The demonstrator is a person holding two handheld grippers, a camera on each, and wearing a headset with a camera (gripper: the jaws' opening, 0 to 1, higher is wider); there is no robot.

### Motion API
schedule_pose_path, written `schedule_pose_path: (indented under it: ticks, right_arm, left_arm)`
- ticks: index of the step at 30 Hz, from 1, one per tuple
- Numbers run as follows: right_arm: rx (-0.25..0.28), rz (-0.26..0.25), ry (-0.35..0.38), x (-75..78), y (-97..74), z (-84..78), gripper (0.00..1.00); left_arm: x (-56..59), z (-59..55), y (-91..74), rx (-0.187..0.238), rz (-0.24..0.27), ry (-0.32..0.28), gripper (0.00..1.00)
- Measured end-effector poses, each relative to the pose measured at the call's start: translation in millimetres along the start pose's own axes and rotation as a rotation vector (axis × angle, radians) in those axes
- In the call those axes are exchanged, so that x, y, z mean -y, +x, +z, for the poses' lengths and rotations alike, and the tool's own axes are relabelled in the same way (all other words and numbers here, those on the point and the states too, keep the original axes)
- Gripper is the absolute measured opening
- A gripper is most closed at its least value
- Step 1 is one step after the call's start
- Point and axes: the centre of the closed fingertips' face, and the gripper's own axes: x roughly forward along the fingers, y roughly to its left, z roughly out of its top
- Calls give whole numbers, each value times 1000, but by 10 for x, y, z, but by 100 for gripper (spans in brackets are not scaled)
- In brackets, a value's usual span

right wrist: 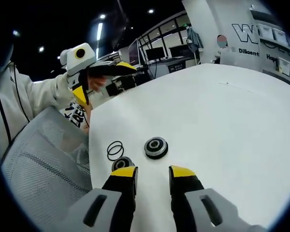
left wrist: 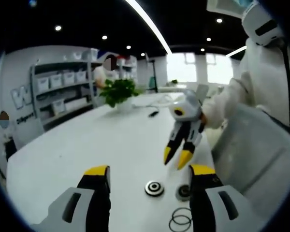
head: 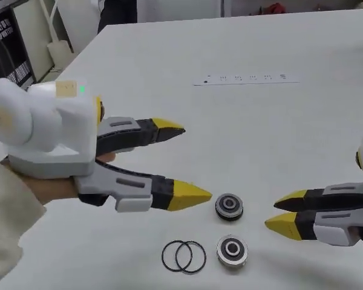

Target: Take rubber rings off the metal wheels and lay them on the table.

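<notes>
On the white table (head: 290, 121) we see the yellow-tipped left gripper (head: 187, 162), jaws wide apart, empty, left of two round metal wheels (head: 229, 206); right gripper (head: 277, 212) jaws slightly apart, empty, right of them. Two thin black rubber rings (head: 183, 256) lie overlapped just left of the near wheel (head: 232, 251).

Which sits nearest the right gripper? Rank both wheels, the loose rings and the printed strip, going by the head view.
1. Far wheel and near wheel, just left of the right gripper: too close to call.
2. Rubber rings, farther left, beside the near wheel.
3. Printed strip, far across the table.
</notes>
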Motion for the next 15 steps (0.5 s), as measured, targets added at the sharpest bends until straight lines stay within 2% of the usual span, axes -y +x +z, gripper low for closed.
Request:
schedule_pose_path:
  ticks: [5,15]
  right_arm:
    - [2,7,-1,-7,49,0,24]
    - [3,19,-7,-3,149,1,23]
  left_arm:
    - [22,-26,125,5,-20,-9,64]
    - [59,-165,364,-19,-61,-13,57]
